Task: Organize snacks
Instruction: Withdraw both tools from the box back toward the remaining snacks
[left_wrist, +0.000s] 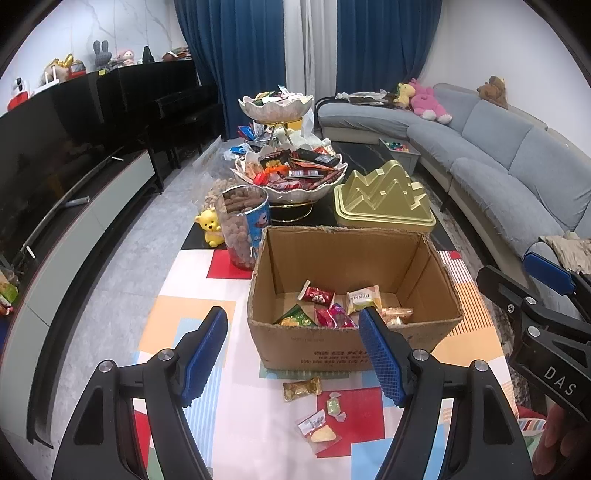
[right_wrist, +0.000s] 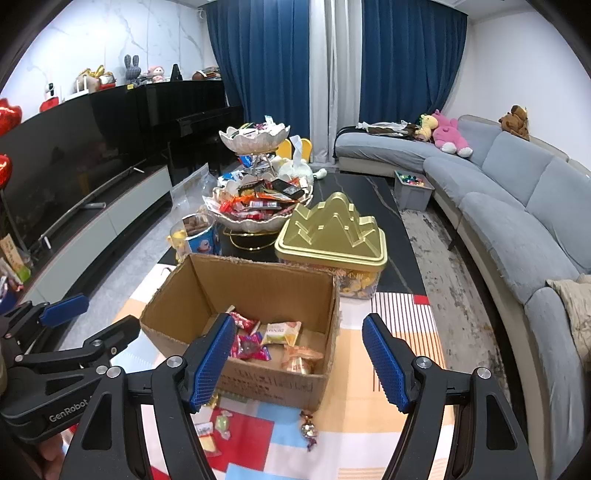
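The left tool (left_wrist: 291, 354) stands wide with nothing between its blue pads, and the right tool (right_wrist: 299, 360) is just as wide and empty; both hang over the near end of the worktop (left_wrist: 240, 424). That worktop wears a cloth of coloured blocks near the tools and shows dark stone farther back. An open box (left_wrist: 354, 295) sits on the cloth with several wrapped snacks (left_wrist: 332, 314) in its bottom. Behind it stand a nut jar (left_wrist: 243, 225), a tiered bowl stand (left_wrist: 291, 173) heaped with packets, and a gold tin (left_wrist: 384, 199). A grey sofa (right_wrist: 517, 206) curves along the right, blue curtains (right_wrist: 266, 55) hang at the back, and a TV (left_wrist: 55, 166) lines the left.

The left view shows three loose sweets (left_wrist: 314, 410) on the cloth in front of the box and a yellow bear (left_wrist: 211, 227) by the jar. The right view alone shows a foil sweet (right_wrist: 309, 430) near the box's front right corner, and red balloons (right_wrist: 7, 114) at its left edge.
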